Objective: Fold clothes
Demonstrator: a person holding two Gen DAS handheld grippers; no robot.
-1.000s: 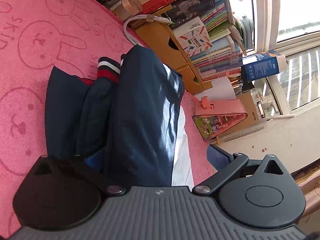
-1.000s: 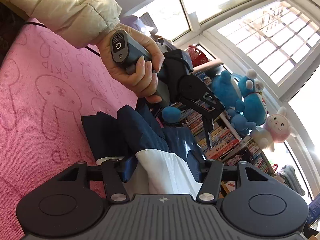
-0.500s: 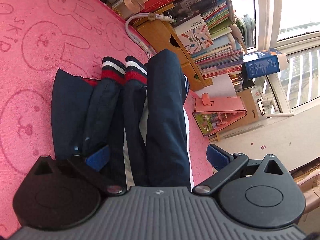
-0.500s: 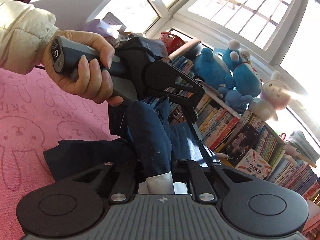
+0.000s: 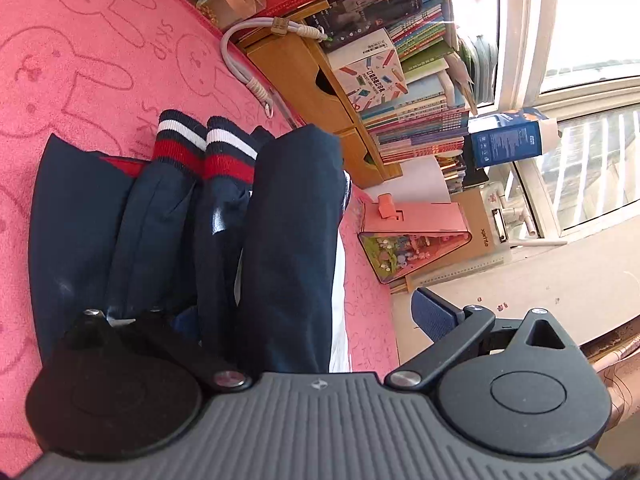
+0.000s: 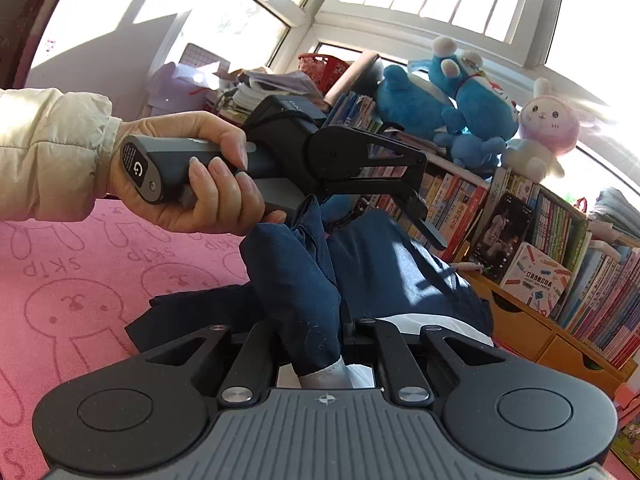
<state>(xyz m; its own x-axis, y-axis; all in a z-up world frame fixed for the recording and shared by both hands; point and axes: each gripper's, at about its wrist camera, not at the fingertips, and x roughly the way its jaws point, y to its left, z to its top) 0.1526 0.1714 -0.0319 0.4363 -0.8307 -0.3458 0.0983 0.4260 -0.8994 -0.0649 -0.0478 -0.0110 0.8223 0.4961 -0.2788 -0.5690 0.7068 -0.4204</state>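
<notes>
A navy jacket with red-and-white striped cuffs lies bunched on a pink rabbit-print blanket. My left gripper is open, its jaws wide apart. A raised fold of the jacket runs between them, clear of the right pad. In the right wrist view my right gripper is shut on a navy fold of the jacket with white lining, held up off the blanket. A person's hand holds the left gripper above the cloth, one of its fingers showing.
A wooden drawer box and stacked books border the blanket's far edge, with a white cable beside them. A pink box stand sits to the right. Plush toys top the bookshelf under the windows.
My right gripper has closed on the jacket's fold, rolled and lifted it. In the left wrist view the raised fold has shifted right, uncovering a second striped cuff. The left gripper stays open.
</notes>
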